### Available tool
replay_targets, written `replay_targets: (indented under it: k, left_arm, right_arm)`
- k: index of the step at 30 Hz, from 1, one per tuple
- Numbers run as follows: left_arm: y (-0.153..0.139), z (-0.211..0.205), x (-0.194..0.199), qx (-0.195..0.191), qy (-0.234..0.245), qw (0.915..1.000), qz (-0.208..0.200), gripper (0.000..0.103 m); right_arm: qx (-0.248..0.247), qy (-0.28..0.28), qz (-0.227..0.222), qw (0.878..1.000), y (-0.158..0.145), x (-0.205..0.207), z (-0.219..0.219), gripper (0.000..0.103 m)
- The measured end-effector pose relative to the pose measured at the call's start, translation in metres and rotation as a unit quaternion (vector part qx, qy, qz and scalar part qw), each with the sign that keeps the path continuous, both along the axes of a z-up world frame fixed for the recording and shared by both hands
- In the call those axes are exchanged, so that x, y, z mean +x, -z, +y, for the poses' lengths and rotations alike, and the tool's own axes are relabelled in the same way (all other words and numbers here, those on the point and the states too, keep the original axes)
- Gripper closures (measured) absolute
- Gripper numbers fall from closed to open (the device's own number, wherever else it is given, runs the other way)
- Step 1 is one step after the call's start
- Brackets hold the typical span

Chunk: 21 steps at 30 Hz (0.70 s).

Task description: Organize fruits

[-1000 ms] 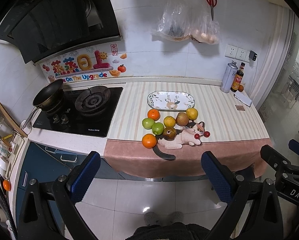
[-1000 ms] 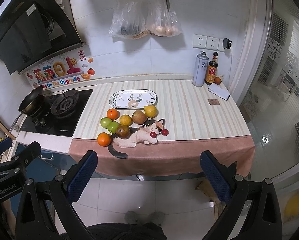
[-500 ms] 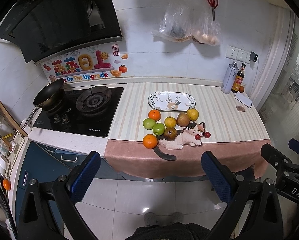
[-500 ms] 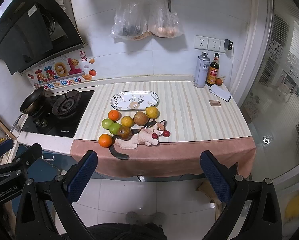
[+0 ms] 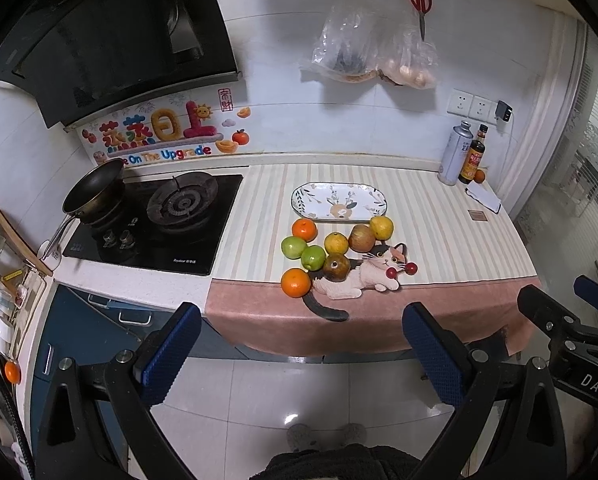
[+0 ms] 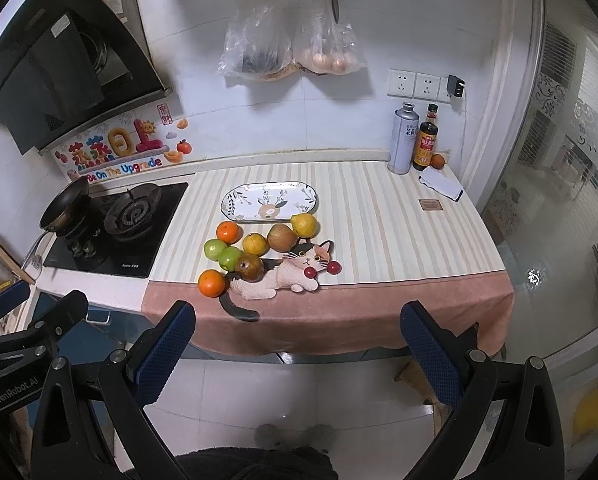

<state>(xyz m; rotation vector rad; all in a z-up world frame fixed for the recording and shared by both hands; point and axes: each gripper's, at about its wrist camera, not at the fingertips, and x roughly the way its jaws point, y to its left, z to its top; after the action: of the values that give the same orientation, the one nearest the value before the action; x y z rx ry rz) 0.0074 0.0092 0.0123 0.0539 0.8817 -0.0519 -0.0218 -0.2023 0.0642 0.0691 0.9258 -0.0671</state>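
Several fruits lie clustered on the striped counter mat: an orange (image 5: 295,282) at the front, two green apples (image 5: 313,257), a brown pear (image 5: 336,267), a yellow fruit (image 5: 336,243), a reddish apple (image 5: 361,238), a lemon-yellow fruit (image 5: 381,227) and another orange (image 5: 304,229). An empty patterned oval plate (image 5: 339,202) lies just behind them. The same orange (image 6: 211,283) and plate (image 6: 270,201) show in the right wrist view. My left gripper (image 5: 301,356) and right gripper (image 6: 295,354) are both open and empty, held well back from the counter over the floor.
A cat-shaped figure (image 5: 363,276) lies against the fruits. A gas hob (image 5: 159,220) with a pan (image 5: 95,192) is at the left. A metal can (image 5: 455,152), a sauce bottle (image 5: 473,156) and a small orange (image 5: 479,176) stand at the back right. Bags and scissors hang on the wall.
Both grippers have drifted slightly; the counter scene has shifted a little down and right in view. No fruit has moved.
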Motion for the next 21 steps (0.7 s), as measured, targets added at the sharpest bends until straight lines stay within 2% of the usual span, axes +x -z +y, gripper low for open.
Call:
replay_targets:
  k: [4,5,7,10,16,21]
  left_arm:
    - [0.000,-0.005,0.008,0.007,0.006,0.9998,-0.017,0.000]
    - [-0.001,-0.004,0.013,0.012,0.004,0.9994,-0.032,0.000]
    - [0.002,0.003,0.021,0.020,-0.002,0.9986,-0.049,0.000]
    - [0.016,0.018,0.042,0.030,-0.012,0.9980,-0.054,0.000]
    - [0.057,0.049,0.096,0.031,-0.030,0.9990,-0.009,0.000]
    - [0.105,0.063,0.160,0.013,-0.044,0.9971,0.061,0.000]
  right_arm:
    - [0.030,0.021,-0.025,0.999,0.004,0.005,-0.008,0.000]
    - [0.033,0.025,-0.029,0.999,0.007,0.005,-0.010,0.000]
    - [0.039,0.036,-0.028,0.998,0.014,0.011,-0.010,0.000]
    - [0.053,0.045,-0.009,0.998,0.035,0.025,-0.010,0.000]
    - [0.098,0.056,0.037,0.993,0.088,0.059,-0.011,0.000]
    - [0.118,0.055,0.069,0.989,0.135,0.113,-0.013,0.000]
